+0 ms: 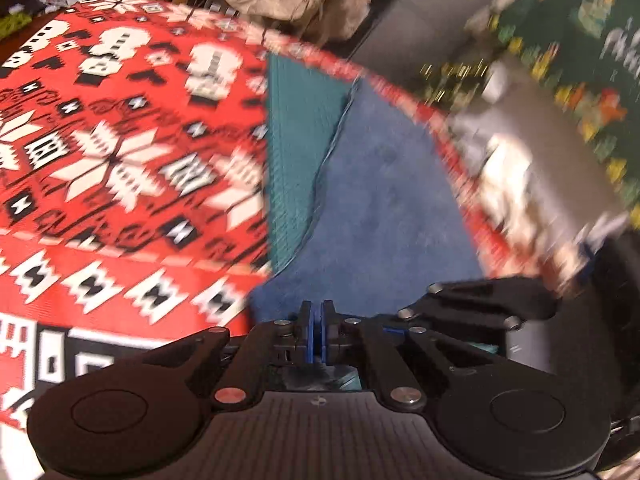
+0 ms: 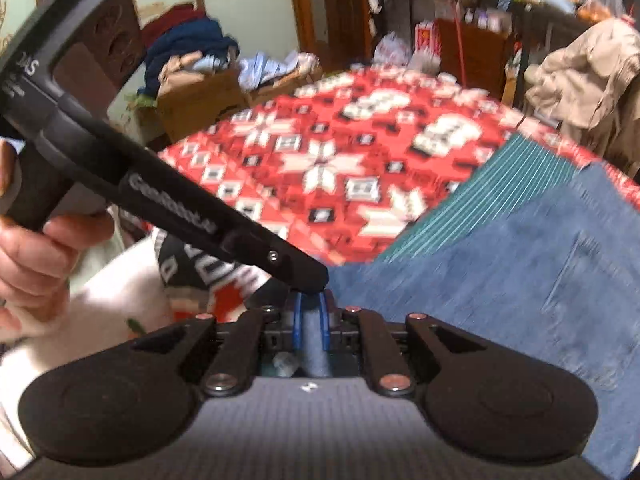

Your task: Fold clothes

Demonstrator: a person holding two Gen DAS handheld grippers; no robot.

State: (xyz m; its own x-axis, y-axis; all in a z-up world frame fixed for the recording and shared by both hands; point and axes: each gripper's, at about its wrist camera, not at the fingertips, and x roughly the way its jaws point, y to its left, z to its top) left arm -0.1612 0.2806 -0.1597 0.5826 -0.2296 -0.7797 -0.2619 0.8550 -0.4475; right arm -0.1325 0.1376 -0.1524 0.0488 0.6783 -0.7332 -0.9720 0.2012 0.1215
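Note:
A blue denim garment (image 1: 384,200) lies on a table with a red patterned cloth (image 1: 120,128), over a teal striped fabric (image 1: 296,152). My left gripper (image 1: 318,330) is shut at the garment's near edge, its blue pads pressed together on the fabric. In the right wrist view the denim garment (image 2: 520,280) spreads to the right, with the teal fabric (image 2: 480,188) behind it. My right gripper (image 2: 311,326) is shut on a fold of the denim. The left gripper's black body (image 2: 168,200) crosses that view, its tip just above my right fingers.
The red table cloth (image 2: 340,152) fills the middle. A beige coat (image 2: 588,76) hangs on a chair at the right. Boxes with clothes (image 2: 200,80) stand beyond the table's left side. A dark green patterned fabric (image 1: 580,40) lies at the right.

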